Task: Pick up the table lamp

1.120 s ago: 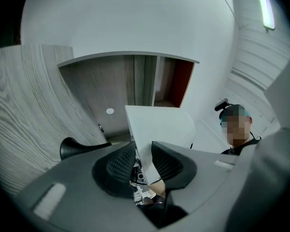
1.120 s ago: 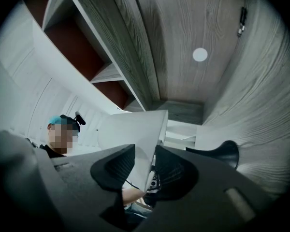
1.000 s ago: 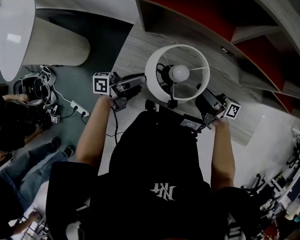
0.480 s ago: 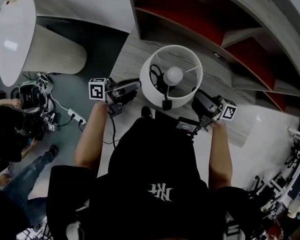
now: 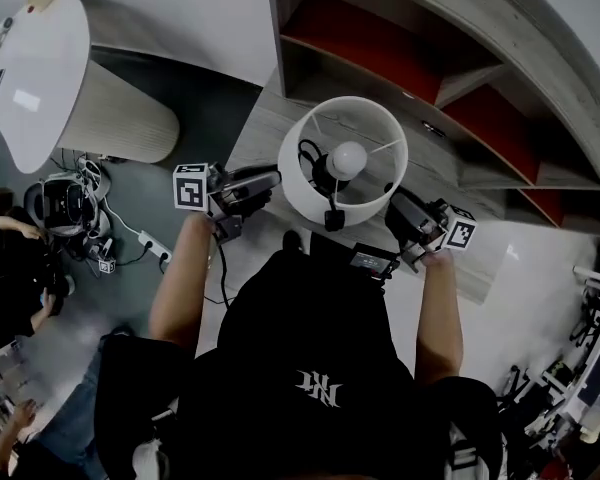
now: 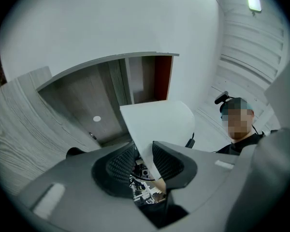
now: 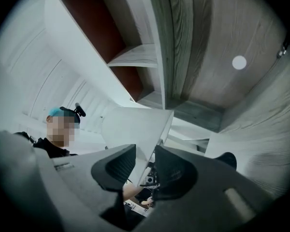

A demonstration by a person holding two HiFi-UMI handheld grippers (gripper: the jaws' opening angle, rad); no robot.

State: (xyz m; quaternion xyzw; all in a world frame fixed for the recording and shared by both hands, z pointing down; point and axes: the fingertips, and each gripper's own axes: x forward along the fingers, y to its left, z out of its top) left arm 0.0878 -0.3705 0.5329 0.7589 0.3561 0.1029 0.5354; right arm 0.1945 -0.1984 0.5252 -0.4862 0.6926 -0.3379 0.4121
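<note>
Where the head view looks down, the table lamp [image 5: 348, 158] is held over the wood-grain bench [image 5: 250, 133] between left tool [image 5: 273, 180] and right tool [image 5: 393, 203]. Left gripper view: its jaws, just eased wider, pinch the white shade [image 6: 157, 122] wall. Right gripper view: jaws clamp the shade's opposite side.

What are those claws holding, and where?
The table lamp, by its white shade: left gripper and right gripper each pinch its wall, opposite sides. The left's jaws have just been opening slightly.
</note>
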